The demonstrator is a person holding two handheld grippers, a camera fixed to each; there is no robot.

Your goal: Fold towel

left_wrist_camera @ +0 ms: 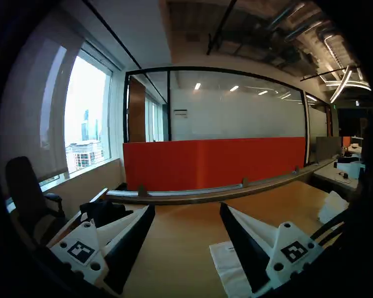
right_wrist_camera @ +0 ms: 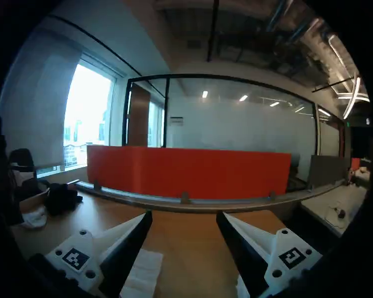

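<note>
The left tongs (left_wrist_camera: pixel 186 207) are spread wide with nothing between them, hanging above the wooden bench (left_wrist_camera: pixel 186 243), and the white towel (left_wrist_camera: pixel 230 263) lies flat on the bench low in the left gripper view, partly under one finger. The right tongs (right_wrist_camera: pixel 184 214) are spread and empty too, over the bench (right_wrist_camera: pixel 191 248) with the towel (right_wrist_camera: pixel 142 272) just beside one finger. Both face the orange partition (right_wrist_camera: pixel 186 171) at the bench's far edge.
</note>
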